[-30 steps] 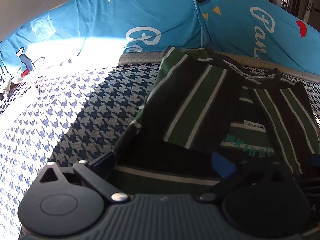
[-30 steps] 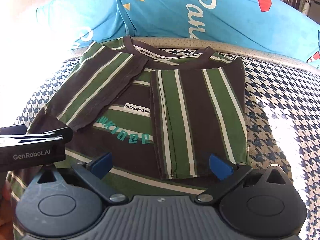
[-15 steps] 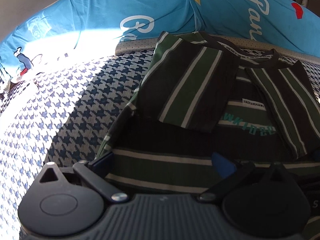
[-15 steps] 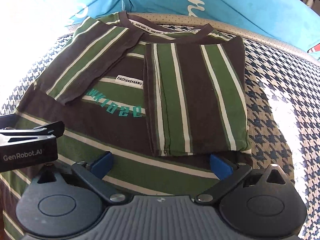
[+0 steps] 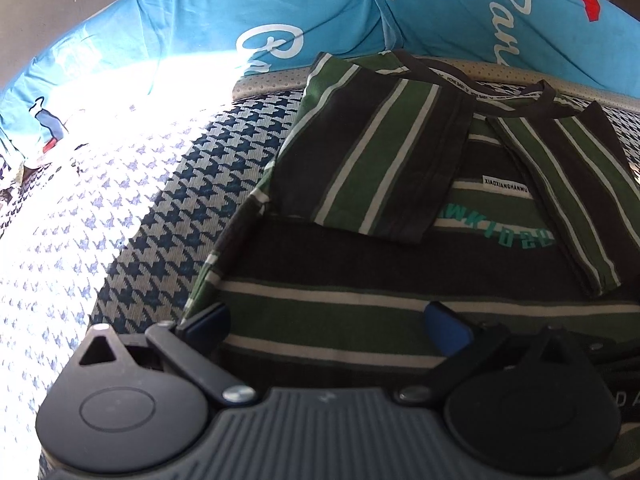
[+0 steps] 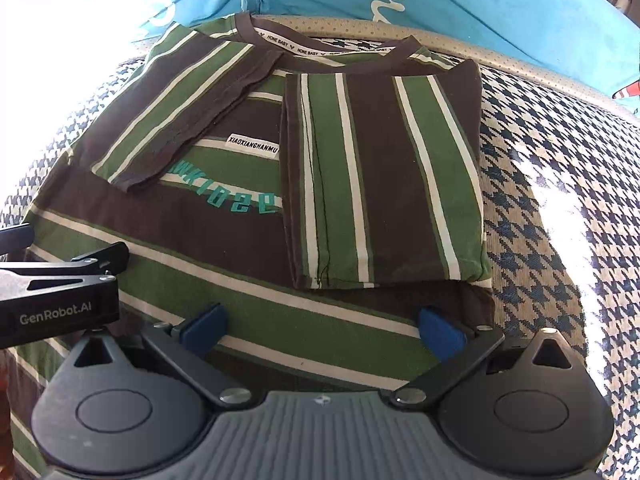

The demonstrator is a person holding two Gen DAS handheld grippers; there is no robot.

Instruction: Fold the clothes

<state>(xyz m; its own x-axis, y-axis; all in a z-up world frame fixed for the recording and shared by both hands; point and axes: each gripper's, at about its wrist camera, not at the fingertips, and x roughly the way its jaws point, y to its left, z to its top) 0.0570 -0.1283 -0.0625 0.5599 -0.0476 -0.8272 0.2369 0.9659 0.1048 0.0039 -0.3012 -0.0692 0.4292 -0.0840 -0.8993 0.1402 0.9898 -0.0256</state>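
A brown, green and cream striped cotton T-shirt [image 6: 248, 240] lies flat on a blue-and-white houndstooth cover [image 6: 540, 208], both sleeves folded inward over its chest, collar toward the bright blue printed pillows [image 5: 280, 28]. The right gripper [image 6: 322, 326] hovers over the shirt's lower hem with blue-padded fingers spread wide, gripping nothing. The left gripper [image 5: 326, 322] is likewise spread, empty, at the hem's left corner.
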